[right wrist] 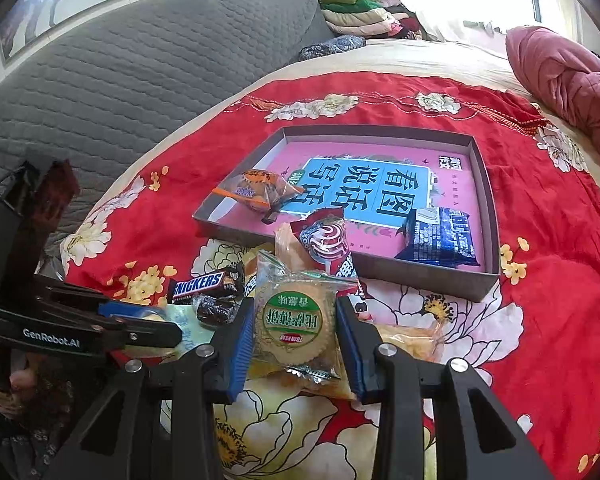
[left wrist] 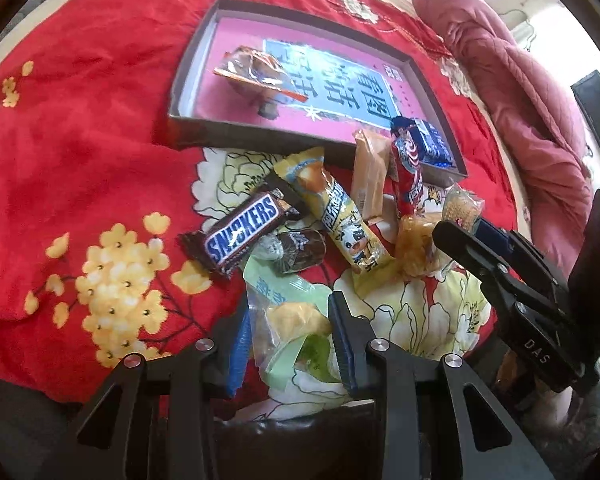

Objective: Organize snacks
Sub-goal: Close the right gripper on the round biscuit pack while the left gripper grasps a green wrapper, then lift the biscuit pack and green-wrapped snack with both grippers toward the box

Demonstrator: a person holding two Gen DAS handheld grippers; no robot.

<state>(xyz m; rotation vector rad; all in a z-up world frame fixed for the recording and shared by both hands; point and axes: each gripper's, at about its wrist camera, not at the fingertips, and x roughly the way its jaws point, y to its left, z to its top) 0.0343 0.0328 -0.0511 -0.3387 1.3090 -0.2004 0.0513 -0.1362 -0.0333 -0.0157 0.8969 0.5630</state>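
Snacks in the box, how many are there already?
2. An orange-wrapped snack lies at the box's left end, and a blue packet sits in its near right corner. The red-wrapped snack only leans over the box's front wall.

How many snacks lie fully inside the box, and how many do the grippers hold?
Inside the box: 2 (orange packet, blue packet)
Held: 2 (green packet in left gripper, round biscuit in right gripper)
Total: 4
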